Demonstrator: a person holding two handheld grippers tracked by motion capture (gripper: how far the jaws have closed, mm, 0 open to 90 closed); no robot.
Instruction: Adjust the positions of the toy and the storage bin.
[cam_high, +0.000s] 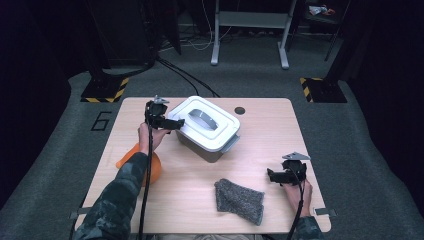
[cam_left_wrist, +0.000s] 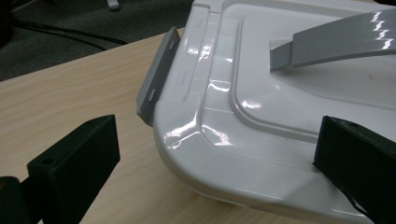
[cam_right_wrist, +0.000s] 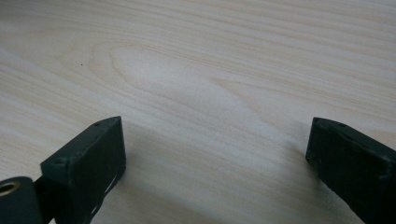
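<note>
A white lidded box (cam_high: 209, 127) with a grey handle (cam_high: 203, 119) and grey side latches stands on the wooden table (cam_high: 265, 135), behind its middle. My left gripper (cam_high: 176, 123) is open at the box's left corner. In the left gripper view that corner of the lid (cam_left_wrist: 261, 116) lies between the spread jaws, with a grey latch (cam_left_wrist: 159, 77) just beyond. My right gripper (cam_high: 270, 174) is open near the front right of the table, low over bare wood (cam_right_wrist: 210, 93). A grey knitted cloth (cam_high: 239, 199) lies flat to its left.
An orange object (cam_high: 154, 166) lies on the table partly under the left forearm. A small dark round hole (cam_high: 240, 110) sits in the tabletop behind the box. Beyond the table are cables, a stand's legs (cam_high: 250, 30) and hazard-striped bases (cam_high: 105, 90) on grey carpet.
</note>
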